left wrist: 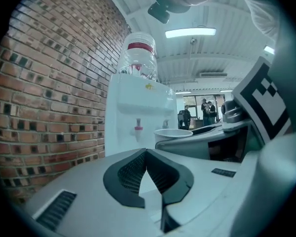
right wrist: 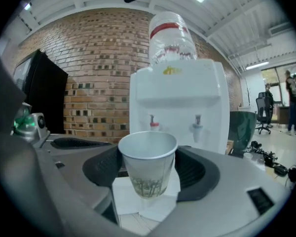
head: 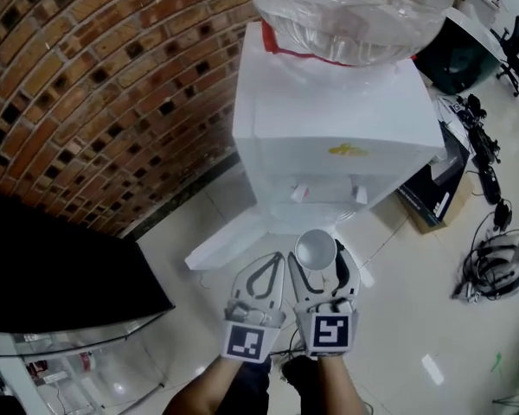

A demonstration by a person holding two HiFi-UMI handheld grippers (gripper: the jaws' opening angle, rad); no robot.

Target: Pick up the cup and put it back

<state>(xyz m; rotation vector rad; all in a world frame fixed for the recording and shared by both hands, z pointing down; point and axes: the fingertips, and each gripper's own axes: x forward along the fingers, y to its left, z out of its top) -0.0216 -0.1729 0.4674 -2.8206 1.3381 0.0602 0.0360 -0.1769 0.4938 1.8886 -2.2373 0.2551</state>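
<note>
- Head view: the cup (head: 316, 249) stands upright in my right tool (head: 318, 271), low in the centre of the frame and just in front of the white water dispenser (head: 337, 137). My left tool (head: 261, 277) hangs just beside it on the left, with its tips together.
- Left gripper view: my left tool (left wrist: 147, 154) is closed on nothing. The cup (left wrist: 172, 132) shows only as a rim, right of centre.
- Right gripper view: my right tool (right wrist: 149, 174) grips the cup (right wrist: 148, 157), a pad on either side of the wall below the rim. The cup looks like thin paper and seems empty, so I judge it light and easy to crush. I would hold the wall just under the stiffer rolled rim, squeeze gently and keep it upright.
</note>
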